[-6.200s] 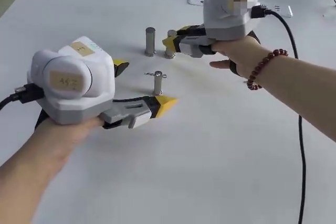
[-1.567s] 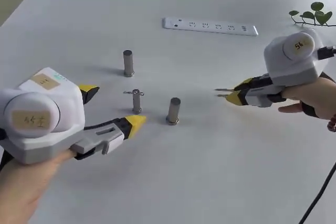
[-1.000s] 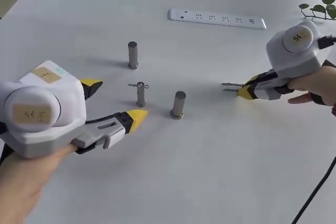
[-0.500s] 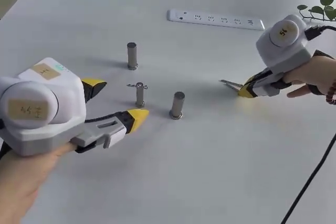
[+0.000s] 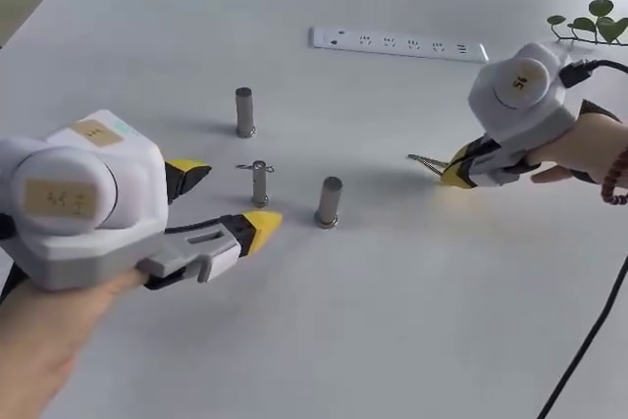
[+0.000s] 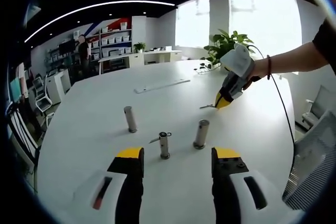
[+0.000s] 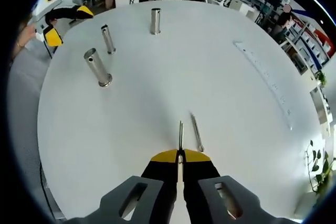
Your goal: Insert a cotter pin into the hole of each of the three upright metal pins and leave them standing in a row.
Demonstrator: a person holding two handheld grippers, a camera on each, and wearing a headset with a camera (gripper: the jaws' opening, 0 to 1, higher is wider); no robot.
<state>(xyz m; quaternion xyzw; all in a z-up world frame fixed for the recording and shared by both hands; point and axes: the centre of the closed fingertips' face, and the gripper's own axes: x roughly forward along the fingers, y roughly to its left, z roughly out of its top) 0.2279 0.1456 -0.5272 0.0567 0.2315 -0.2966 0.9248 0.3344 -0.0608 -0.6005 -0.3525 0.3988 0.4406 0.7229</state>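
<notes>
Broadly, the white tabletop (image 5: 392, 321) is smooth and matte. A white power strip (image 5: 397, 44) lies along its far side, and a leafy plant (image 5: 589, 22) stands at the far right edge. Three upright metal pins stand left of centre in a bent line. The far pin (image 5: 244, 111) is on the left, the middle pin (image 5: 260, 183) is nearer, and the right pin (image 5: 329, 202) is just beside that one. A first cotter pin (image 5: 253, 167) sits crosswise through the middle pin's top.

The left gripper (image 5: 231, 197) hovers at the near left with its jaws spread wide and nothing between them, facing the middle pin. The right gripper (image 5: 453, 176) hangs well to the right of the pins. Its jaws are pressed together on a second cotter pin (image 7: 180, 135), which points leftward. A thin sliver beside it may be its shadow; I cannot tell. A black cable (image 5: 589, 340) trails down the near right.

Beyond the table, the left gripper view shows an open office with shelves (image 6: 113, 43), bright windows (image 6: 252, 14) and chairs (image 6: 21, 135).
</notes>
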